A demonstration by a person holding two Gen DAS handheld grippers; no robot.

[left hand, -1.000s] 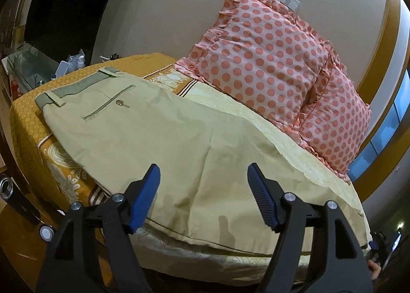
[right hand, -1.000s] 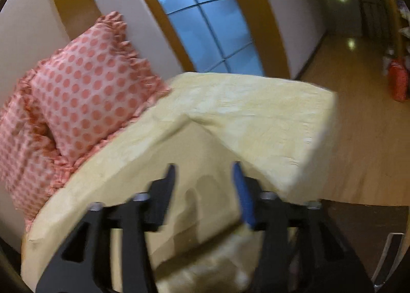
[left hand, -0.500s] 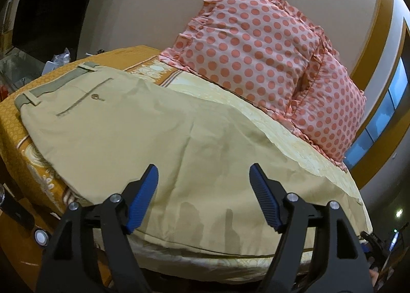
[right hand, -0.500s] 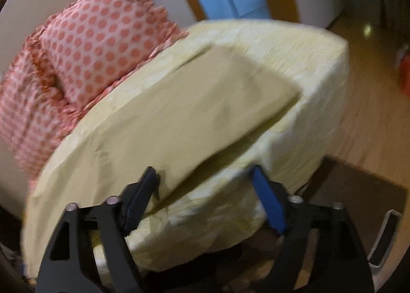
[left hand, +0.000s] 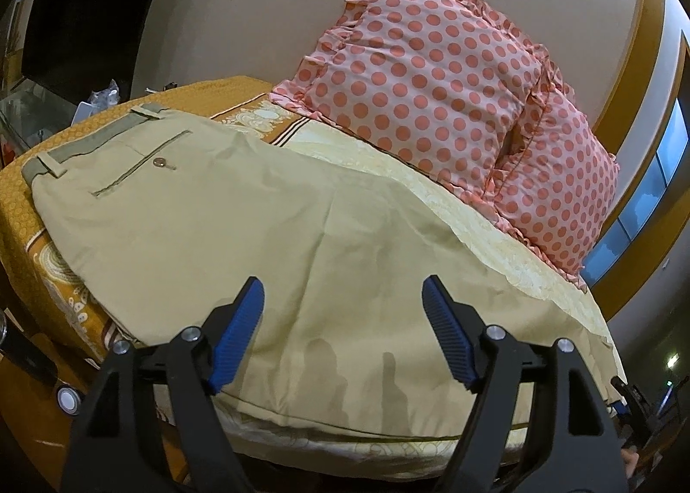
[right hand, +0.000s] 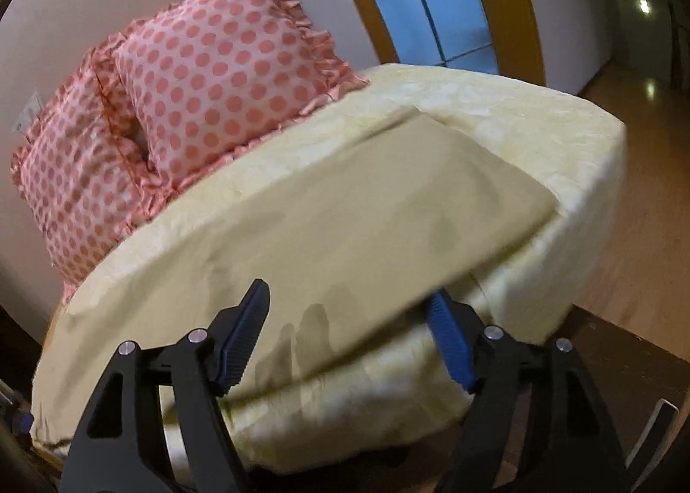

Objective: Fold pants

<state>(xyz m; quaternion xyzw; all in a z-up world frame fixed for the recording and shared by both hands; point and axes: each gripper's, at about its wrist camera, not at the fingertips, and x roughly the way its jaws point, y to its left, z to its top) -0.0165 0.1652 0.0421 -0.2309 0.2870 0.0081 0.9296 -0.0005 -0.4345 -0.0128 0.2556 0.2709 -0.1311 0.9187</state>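
Observation:
Khaki pants (left hand: 241,230) lie flat on the bed, one leg on the other. The waistband with a buttoned back pocket (left hand: 142,157) is at the far left. The leg ends (right hand: 453,191) reach toward the right end of the bed. My left gripper (left hand: 343,333) is open and empty, just above the pants' near edge at mid length. My right gripper (right hand: 351,338) is open and empty, at the near edge of the lower legs.
Two pink polka-dot pillows (left hand: 431,66) (right hand: 215,75) lean on the wall behind the pants. The bed has a pale yellow cover (right hand: 539,135) and an orange patterned sheet (left hand: 26,208) at the left. Wooden floor (right hand: 655,191) lies beyond the right end.
The right gripper opened wider and pulled back toward the bed's near edge. The left gripper shifted slightly and stayed open over the pants.

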